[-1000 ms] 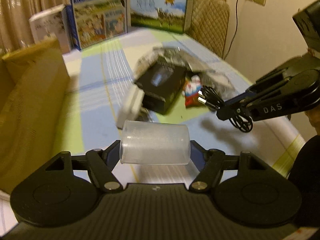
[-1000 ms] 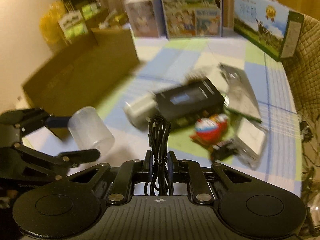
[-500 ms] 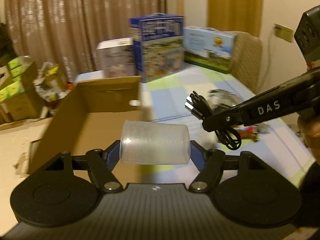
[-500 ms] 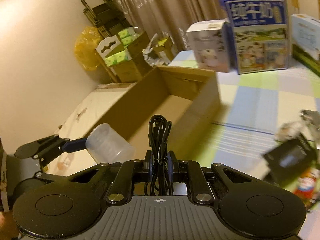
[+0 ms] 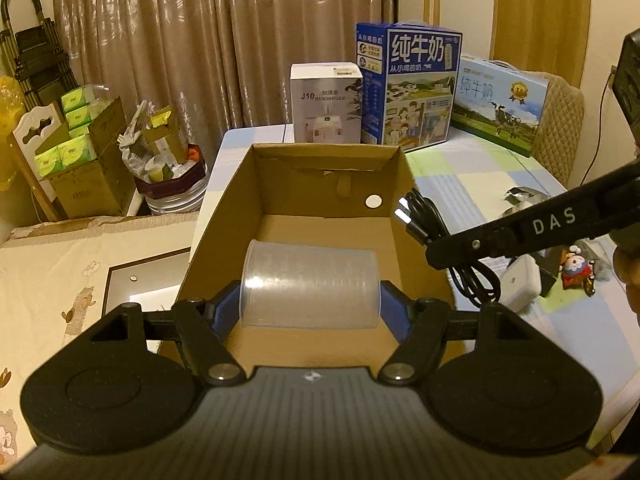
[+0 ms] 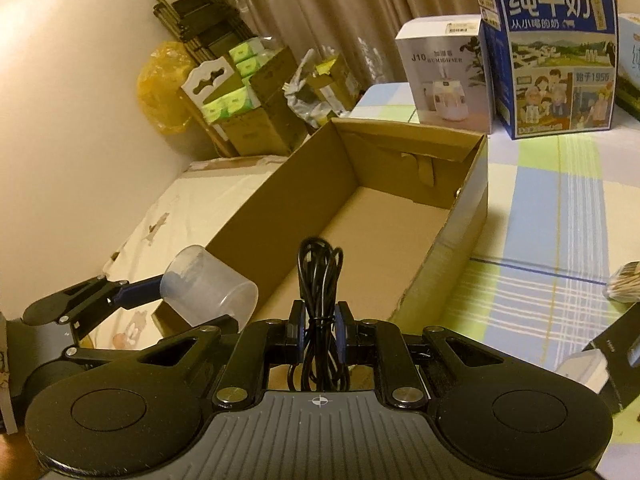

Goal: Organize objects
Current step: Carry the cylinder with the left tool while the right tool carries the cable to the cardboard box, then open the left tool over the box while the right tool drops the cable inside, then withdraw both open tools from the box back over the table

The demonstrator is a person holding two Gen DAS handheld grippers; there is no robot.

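A table covered by a checked cloth of pale blue, green and white was seen as the bearing surface. An open cardboard box was set on it near its left edge, its floor bare. Behind the box, three cartons were stood upright at the far end: a white humidifier carton, a tall blue milk carton just beside it, and a wider milk carton with a cow picture further right. On the right part of the cloth a white charger-like block, a small colourful toy packet and some crumpled clear wrapping were laid.
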